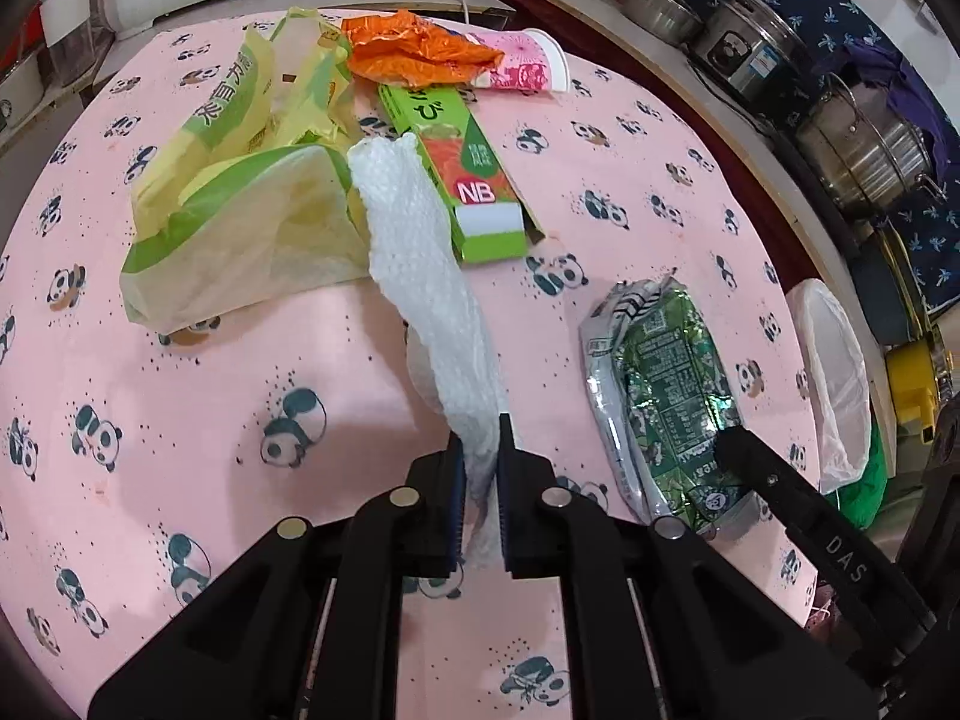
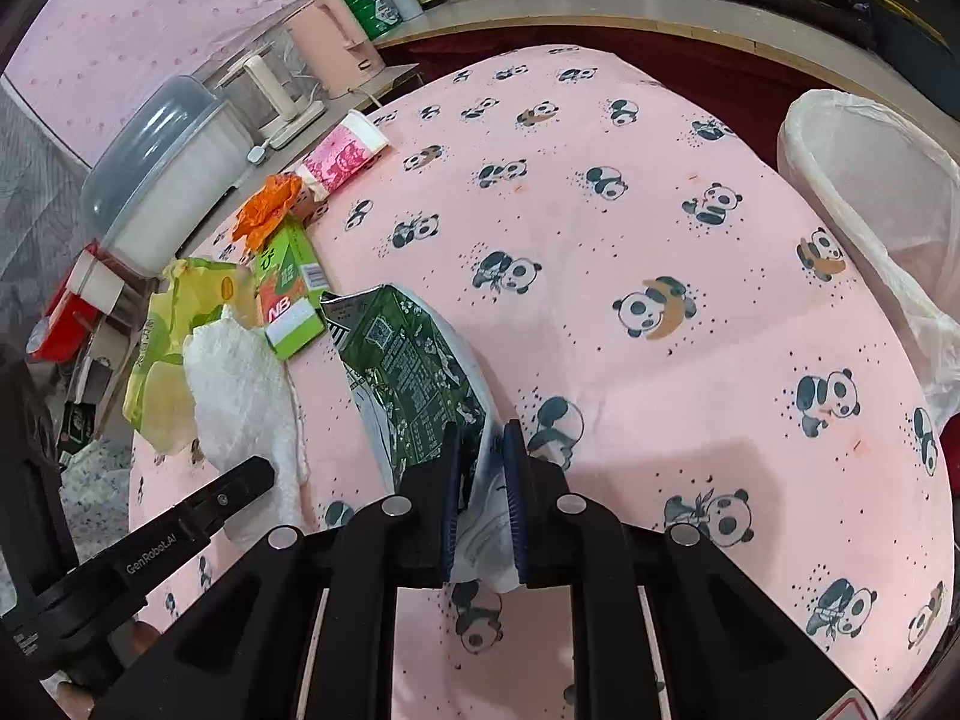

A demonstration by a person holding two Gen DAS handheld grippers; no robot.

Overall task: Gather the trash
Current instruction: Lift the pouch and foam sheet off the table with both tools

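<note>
- Both claws are clamped on trash: the left gripper (image 1: pixel 480 480) pinches a white paper towel (image 1: pixel 420 252), and the right gripper (image 2: pixel 483 498) pinches the near end of a green foil wrapper (image 2: pixel 414 372)
- Table (image 2: pixel 660 210) comes first by size, covered in a pink panda-print cloth, with the whole litter on it
- Bin (image 2: pixel 870 192) with a white liner stands just past the table's right edge, well apart from the trash pile
- Yellow-green bag (image 1: pixel 240 180) lies crumpled at the left of the pile, touching the towel's side
- Towel stretches from the left claw up to the pile, its far end resting against the bag and the box
- Wrapper lies to the right of the towel, apart from the pile, one end lifted in the right claw
- Green box (image 1: pixel 468 174) marked NB lies flat just beside the towel's far end, one flap open
- Orange wrapper (image 1: pixel 414 48) sits crumpled at the far end of the box
- Pink cup (image 1: pixel 528 63) lies on its side, touching the orange wrapper
</note>
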